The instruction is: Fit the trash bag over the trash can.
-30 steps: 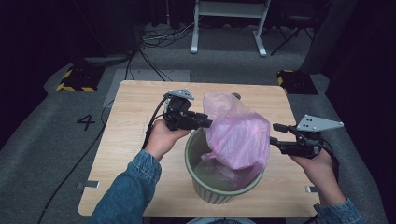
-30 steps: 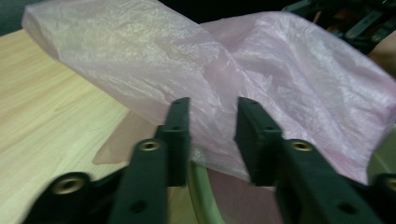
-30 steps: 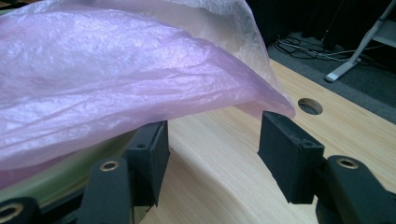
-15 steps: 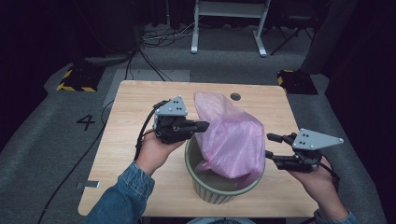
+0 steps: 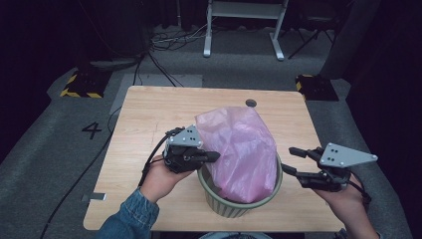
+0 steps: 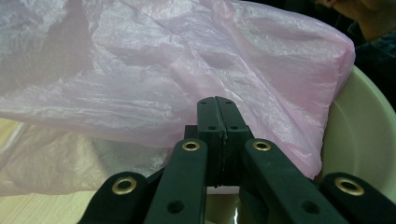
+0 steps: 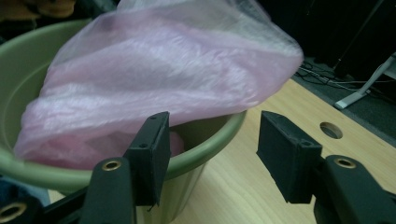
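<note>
Pink, thin translucent plastic bag (image 5: pixel 239 149) stands billowed in the round pale-green plastic bin (image 5: pixel 249 204), rising well above the rim and leaning toward the far side of the light wooden counter (image 5: pixel 144 114). Your left gripper (image 5: pixel 213 156) sits at the bin's left rim with its jaws pressed together; in the left gripper view the pads (image 6: pixel 217 116) meet against the bag's film, but you cannot tell from the pictures whether film is pinched between them. Your right gripper (image 5: pixel 293 160) hangs just beside the bin's right rim, jaws spread and holding nothing, pointing toward the bag. The bag lies between both grippers. Judged from this, the unlined right rim is nearest your right gripper, which should take the bag's edge there.
</note>
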The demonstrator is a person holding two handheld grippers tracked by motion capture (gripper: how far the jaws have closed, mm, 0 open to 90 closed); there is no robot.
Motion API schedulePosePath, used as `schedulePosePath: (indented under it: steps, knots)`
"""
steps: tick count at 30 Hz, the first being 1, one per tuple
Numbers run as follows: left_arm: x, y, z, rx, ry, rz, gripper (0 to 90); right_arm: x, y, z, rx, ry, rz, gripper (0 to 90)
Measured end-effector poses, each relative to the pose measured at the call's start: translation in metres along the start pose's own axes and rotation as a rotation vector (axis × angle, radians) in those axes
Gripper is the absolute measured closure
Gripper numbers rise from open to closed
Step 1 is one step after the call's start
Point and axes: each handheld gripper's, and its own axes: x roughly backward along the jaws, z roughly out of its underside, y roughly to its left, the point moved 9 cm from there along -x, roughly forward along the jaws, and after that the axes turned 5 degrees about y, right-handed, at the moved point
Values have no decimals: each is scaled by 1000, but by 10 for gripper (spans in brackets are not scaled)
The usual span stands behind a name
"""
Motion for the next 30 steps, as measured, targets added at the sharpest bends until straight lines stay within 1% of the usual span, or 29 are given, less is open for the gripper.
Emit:
schedulePosePath:
  steps: [4,8,10,11,13,14,15,16,18,20,22,23,25,27,28,29,30]
  knots:
    - [-2,0,3,1,11,-14,894,-2,-9,-6,-19,-5,2,441]
    - [0,2,5,5,15,-27,889,-11,-14,-15,-23,-12,-3,431]
    - [1,3,5,10,5,-35,865,-16,-16,-21,-22,-23,-7,429]
    - [3,4,4,10,-6,-47,822,-19,-17,-24,-23,-27,-10,428]
    - [7,7,2,17,-24,-61,694,-24,-20,-29,-32,-28,-16,426]
    - [10,8,1,22,-36,-65,613,-27,-21,-31,-41,-29,-20,424]
    - [13,11,0,29,-49,-74,540,-29,-23,-33,-44,-30,-20,420]
    - [17,14,-1,45,-67,-80,489,-31,-25,-35,-45,-29,-17,416]
    - [22,22,-5,70,-95,-92,432,-37,-28,-38,-43,-18,-14,414]
    - [25,31,-10,99,-119,-110,396,-45,-32,-39,-44,0,-13,411]
    - [24,38,-13,127,-128,-102,393,-53,-33,-39,-52,22,-20,412]
    - [22,42,-14,135,-120,-103,392,-56,-34,-38,-54,34,-23,416]
    - [17,49,-15,166,-110,-99,393,-62,-33,-36,-57,56,-29,440]
    - [9,53,-15,186,-89,-79,398,-66,-31,-34,-55,75,-42,496]
    - [6,55,-14,190,-72,-78,406,-68,-31,-32,-56,85,-46,534]
    - [3,57,-13,195,-58,-76,425,-69,-30,-31,-52,94,-43,587]
    - [0,57,-12,201,-51,-67,472,-69,-29,-30,-44,103,-38,621]
